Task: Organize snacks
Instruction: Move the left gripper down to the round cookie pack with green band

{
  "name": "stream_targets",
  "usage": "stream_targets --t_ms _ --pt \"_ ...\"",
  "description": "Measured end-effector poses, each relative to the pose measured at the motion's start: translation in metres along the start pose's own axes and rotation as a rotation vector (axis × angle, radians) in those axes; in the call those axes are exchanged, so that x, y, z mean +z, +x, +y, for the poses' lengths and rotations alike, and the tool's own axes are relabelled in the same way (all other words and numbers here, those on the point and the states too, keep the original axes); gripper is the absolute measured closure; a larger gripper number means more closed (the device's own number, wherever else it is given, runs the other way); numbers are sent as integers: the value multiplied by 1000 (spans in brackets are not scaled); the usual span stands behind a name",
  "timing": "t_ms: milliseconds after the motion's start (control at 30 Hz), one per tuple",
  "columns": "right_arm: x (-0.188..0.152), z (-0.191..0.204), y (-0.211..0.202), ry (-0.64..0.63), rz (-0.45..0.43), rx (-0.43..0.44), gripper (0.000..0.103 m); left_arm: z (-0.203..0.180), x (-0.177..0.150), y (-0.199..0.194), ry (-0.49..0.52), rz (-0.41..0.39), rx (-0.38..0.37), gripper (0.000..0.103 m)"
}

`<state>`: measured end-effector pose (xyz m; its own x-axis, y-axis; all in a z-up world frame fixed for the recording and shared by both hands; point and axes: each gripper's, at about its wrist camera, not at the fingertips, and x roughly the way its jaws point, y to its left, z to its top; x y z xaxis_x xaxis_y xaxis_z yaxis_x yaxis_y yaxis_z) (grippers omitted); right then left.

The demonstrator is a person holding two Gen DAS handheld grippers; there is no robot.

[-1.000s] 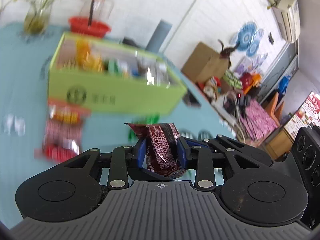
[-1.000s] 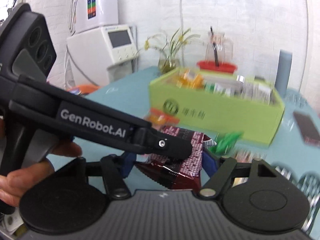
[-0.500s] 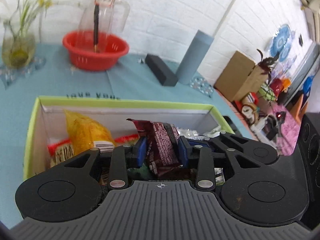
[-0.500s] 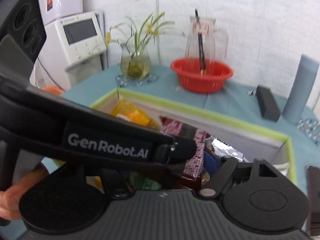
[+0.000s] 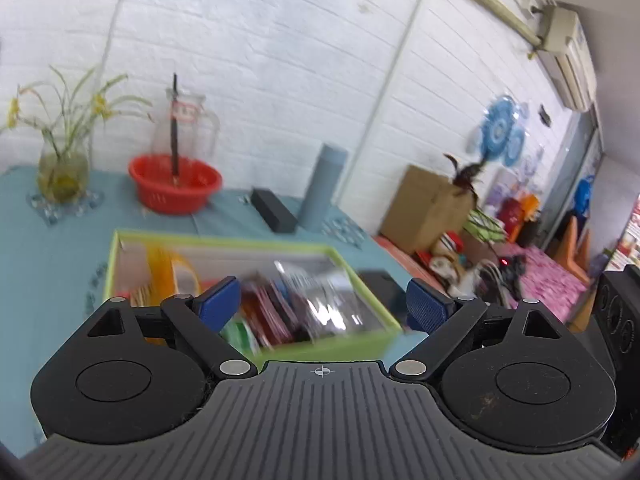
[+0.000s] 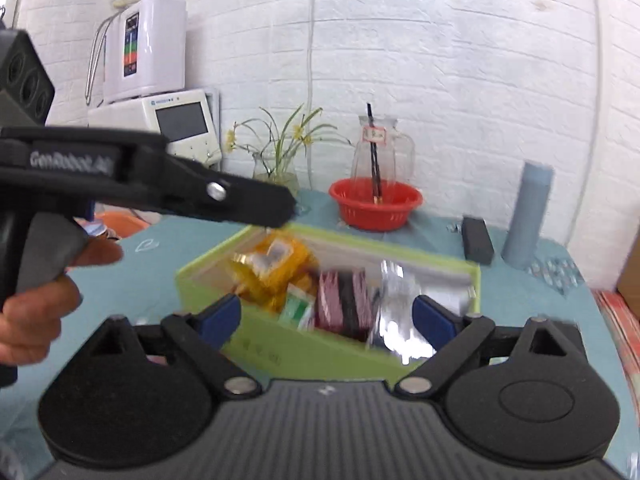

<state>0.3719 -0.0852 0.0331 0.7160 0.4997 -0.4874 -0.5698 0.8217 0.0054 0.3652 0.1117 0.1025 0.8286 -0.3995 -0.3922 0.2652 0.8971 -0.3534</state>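
Note:
A lime-green box (image 5: pixel 320 345) (image 6: pixel 280 354) sits on the teal tablecloth, holding several snack packets. Dark red packets (image 6: pixel 344 300) (image 5: pixel 276 312) stand in its middle, between a yellow bag (image 6: pixel 276 264) (image 5: pixel 168 268) and silver packets (image 6: pixel 396 320) (image 5: pixel 320 296). My left gripper (image 5: pixel 326 302) hangs above the box's near edge, its jaws opening wide with nothing between the blue pads. My right gripper (image 6: pixel 326 318) also hovers over the near wall, jaws opening and empty. The left tool's black body (image 6: pixel 160 184) and a hand (image 6: pixel 36 312) cross the right wrist view.
At the back of the table stand a red basket (image 5: pixel 176 188) (image 6: pixel 376 202) with a glass jug, a flower vase (image 5: pixel 62 168), a grey cylinder (image 5: pixel 324 188) (image 6: pixel 528 216) and a black block (image 5: pixel 274 210). A cardboard box (image 5: pixel 428 208) and clutter lie to the right.
The dark red packet left both grippers and now stands in the box. Both jaws swung wide open, and both grippers pulled back and up from the box.

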Motion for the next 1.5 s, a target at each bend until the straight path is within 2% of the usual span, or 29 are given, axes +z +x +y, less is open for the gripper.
stream_targets --t_ms 133,267,333,400,500,533,600,767,1000,1200,1333,1433,1500 --pt "-61 0 -24 132 79 -23 10 -14 -55 -1 -28 93 -1 24" --pt "-108 2 -24 243 155 1 10 -21 -100 22 -94 234 -2 27" --pt "-117 3 -19 242 180 -15 9 -26 -108 38 -101 289 -7 28" --pt "-116 5 -13 203 177 -29 10 -33 -111 53 -75 344 37 37" --pt "-111 9 -2 152 184 -21 9 -40 -115 68 -26 386 81 47" --pt "-108 11 2 131 192 -18 9 -43 -116 69 -2 384 87 48" --pt "-107 20 3 94 203 11 10 -47 -118 69 27 397 84 58" --pt "-111 33 -8 97 207 15 10 -47 -124 54 25 426 47 62" --pt "-122 63 -31 88 215 8 10 -57 -144 14 82 407 53 61" --pt "-131 88 -46 76 214 -2 10 -54 -158 -15 77 390 54 60" --pt "-137 103 -53 55 212 -1 10 -48 -166 -31 49 382 45 60" --pt "-140 110 -61 26 202 23 10 -44 -169 -46 10 370 36 54" --pt "-139 112 -70 -12 172 -16 10 -39 -168 -60 -41 335 25 48"
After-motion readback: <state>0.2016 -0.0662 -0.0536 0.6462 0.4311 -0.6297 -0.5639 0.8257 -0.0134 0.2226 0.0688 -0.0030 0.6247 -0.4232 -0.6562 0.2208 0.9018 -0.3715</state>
